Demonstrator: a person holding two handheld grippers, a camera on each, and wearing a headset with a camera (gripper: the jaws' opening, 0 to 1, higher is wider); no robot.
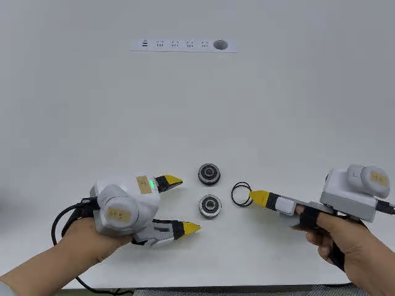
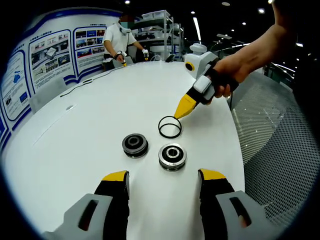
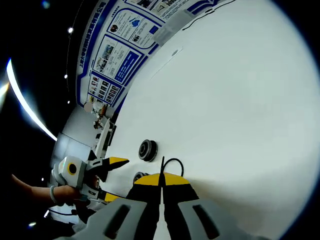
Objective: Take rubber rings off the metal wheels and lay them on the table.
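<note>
the white table (image 1: 278, 111) is taking up most of the head view, with a power strip (image 1: 183, 45) lying along its far side. the left gripper view is adding a wall of posters (image 2: 50, 55) and another person (image 2: 117, 42) standing at the table's far end.

the left gripper (image 1: 180, 204) is hovering low over the near left of the table, jaws spread wide and holding nothing. its own view is looking between the yellow tips at both wheels. the right gripper (image 1: 259, 198) is reaching in from the right with jaws pressed together, its yellow tip touching the edge of the rubber rings (image 1: 233, 193). its own view is showing a thin black line rising from the seam between the jaws, but whether a ring is nipped there cannot be told.

the far wheel (image 1: 209, 174) and the near wheel (image 1: 210, 206) are lying flat, close together, in the middle. in the left gripper view the far wheel (image 2: 135, 145) is looking dark around its rim, while the near wheel (image 2: 172, 156) is showing bright bare metal. the rings are lying just right of the wheels, apart from them.
</note>
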